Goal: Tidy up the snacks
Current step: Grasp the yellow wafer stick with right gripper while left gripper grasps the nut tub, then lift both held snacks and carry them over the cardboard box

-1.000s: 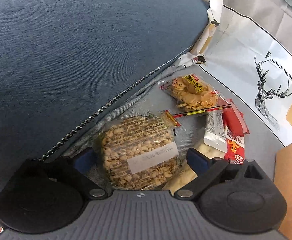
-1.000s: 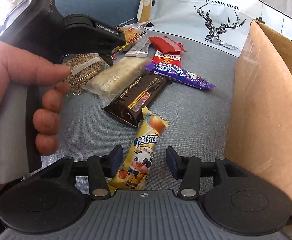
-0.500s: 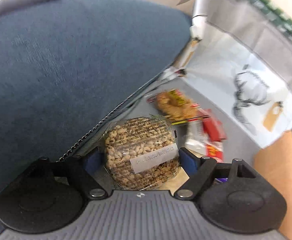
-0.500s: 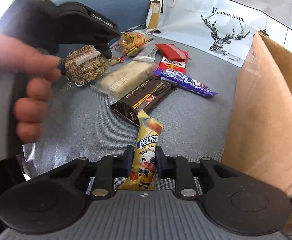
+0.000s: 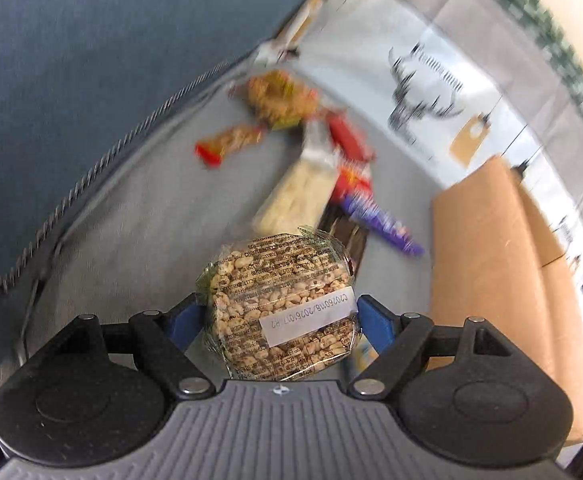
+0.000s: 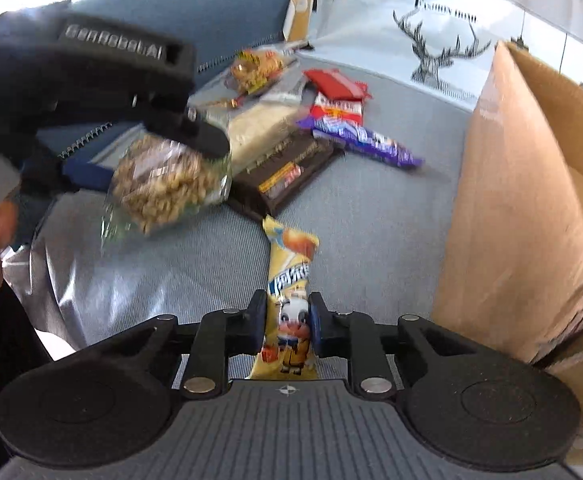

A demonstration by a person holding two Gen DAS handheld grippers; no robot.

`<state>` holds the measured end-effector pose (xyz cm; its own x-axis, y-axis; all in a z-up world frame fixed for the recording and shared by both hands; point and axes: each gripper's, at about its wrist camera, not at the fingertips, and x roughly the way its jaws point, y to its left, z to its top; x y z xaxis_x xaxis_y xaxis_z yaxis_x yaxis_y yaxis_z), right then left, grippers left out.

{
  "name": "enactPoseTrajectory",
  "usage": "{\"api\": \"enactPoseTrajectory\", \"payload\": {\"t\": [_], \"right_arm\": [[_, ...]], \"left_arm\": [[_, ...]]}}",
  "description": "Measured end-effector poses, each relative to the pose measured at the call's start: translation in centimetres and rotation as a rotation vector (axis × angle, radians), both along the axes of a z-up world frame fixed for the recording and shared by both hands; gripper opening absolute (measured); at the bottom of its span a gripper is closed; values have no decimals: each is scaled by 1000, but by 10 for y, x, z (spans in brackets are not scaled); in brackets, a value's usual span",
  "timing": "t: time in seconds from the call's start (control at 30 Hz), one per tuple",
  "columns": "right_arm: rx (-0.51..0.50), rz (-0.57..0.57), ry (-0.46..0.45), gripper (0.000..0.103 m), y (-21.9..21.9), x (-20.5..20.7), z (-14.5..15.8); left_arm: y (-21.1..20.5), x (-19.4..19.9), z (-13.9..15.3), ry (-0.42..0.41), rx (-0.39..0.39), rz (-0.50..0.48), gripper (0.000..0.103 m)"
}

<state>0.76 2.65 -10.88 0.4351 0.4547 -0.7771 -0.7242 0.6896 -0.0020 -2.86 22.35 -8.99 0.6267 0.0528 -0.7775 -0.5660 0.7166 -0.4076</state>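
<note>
My left gripper [image 5: 277, 320] is shut on a round puffed-grain cake [image 5: 281, 312] in a clear wrapper with a white label, held up off the grey sofa seat [image 5: 139, 216]. The right wrist view shows the same left gripper [image 6: 147, 160] and the grain cake [image 6: 167, 184] at upper left, blurred. My right gripper [image 6: 285, 326] is shut on the lower end of a yellow snack bar [image 6: 291, 264] printed with a cartoon cow. The bar's far end lies on the seat.
A brown cardboard box [image 6: 531, 200] stands open on the right. A snack pile lies ahead: a dark brown bar [image 6: 283, 172], a purple bar [image 6: 363, 140], red packets [image 6: 337, 84], a pale cracker pack [image 6: 259, 124], a cookie bag [image 6: 257, 66]. A blue cushion [image 5: 91, 60] is on the left.
The left gripper closed on the grain cake, lifted it off the seat and swung right toward the box. The right gripper shut on the yellow cow bar.
</note>
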Motion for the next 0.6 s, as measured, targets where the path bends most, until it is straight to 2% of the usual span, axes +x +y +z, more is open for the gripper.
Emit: {"api": "enactPoseTrajectory", "payload": {"t": [0.1, 0.23, 0.4, 0.6], "right_arm": [[6, -2, 3, 23, -1, 0, 0], [8, 2, 5, 23, -4, -1, -1], [6, 11, -4, 23, -5, -1, 0], [27, 11, -72, 18, -6, -7, 8]], "left_arm": [[-1, 4, -9, 38, -9, 7, 86], [-8, 8, -11, 52, 36, -8, 86], [-9, 5, -11, 50, 49, -7, 86], [-8, 1, -7, 27, 44, 5, 86]]}}
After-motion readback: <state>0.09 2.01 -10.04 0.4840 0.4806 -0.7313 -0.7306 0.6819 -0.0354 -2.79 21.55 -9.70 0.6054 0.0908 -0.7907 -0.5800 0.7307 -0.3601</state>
